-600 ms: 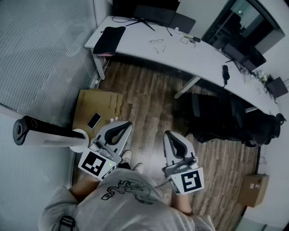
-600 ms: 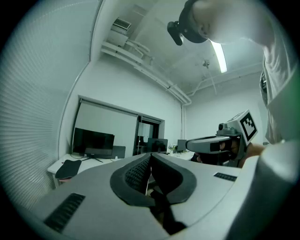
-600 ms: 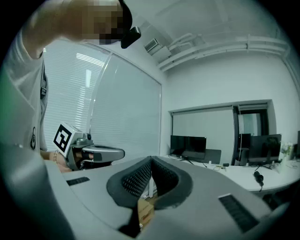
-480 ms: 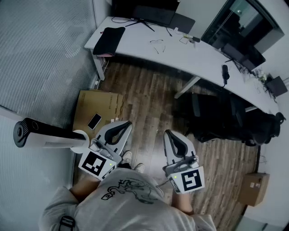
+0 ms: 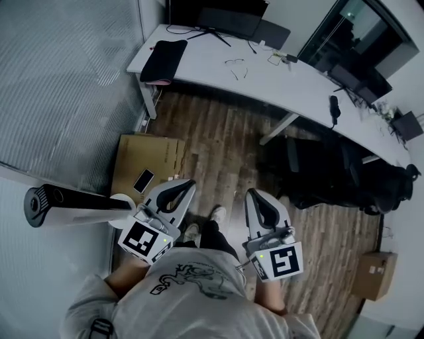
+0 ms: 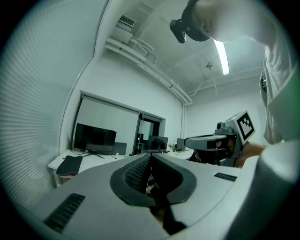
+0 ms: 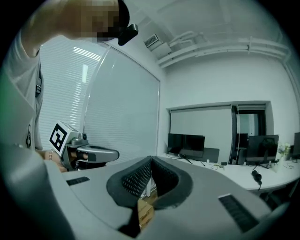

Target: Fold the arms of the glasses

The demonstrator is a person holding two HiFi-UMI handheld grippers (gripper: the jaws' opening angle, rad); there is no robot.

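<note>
- Head view: a person stands on the wooden floor [image 5: 225,142] and holds a tool in each hand, close to the body.
- The left tool [image 5: 186,185] and the right tool [image 5: 252,194] are side by side and do not touch. Both are well away from the white bench [image 5: 199,66].
- The glasses [image 5: 236,65] lie on the bench, and their arms look spread out. They sit between a black pouch [image 5: 163,59] and some small bits I cannot make out. A dark monitor [image 5: 218,16] stands behind them. No tool touches the glasses.
- A cardboard box [image 5: 149,155] lies on the floor with a phone [image 5: 143,180] on top. Black chairs [image 5: 331,175] stand by the bench.
- Left gripper view: the left tool is clenched, its dark pads pressed together with nothing in them. The right tool shows at the side, and the monitor and pouch are far back.
- Right gripper view: the right tool is clenched too, and empty. The left tool shows beside it, and the bench is far off.
</note>
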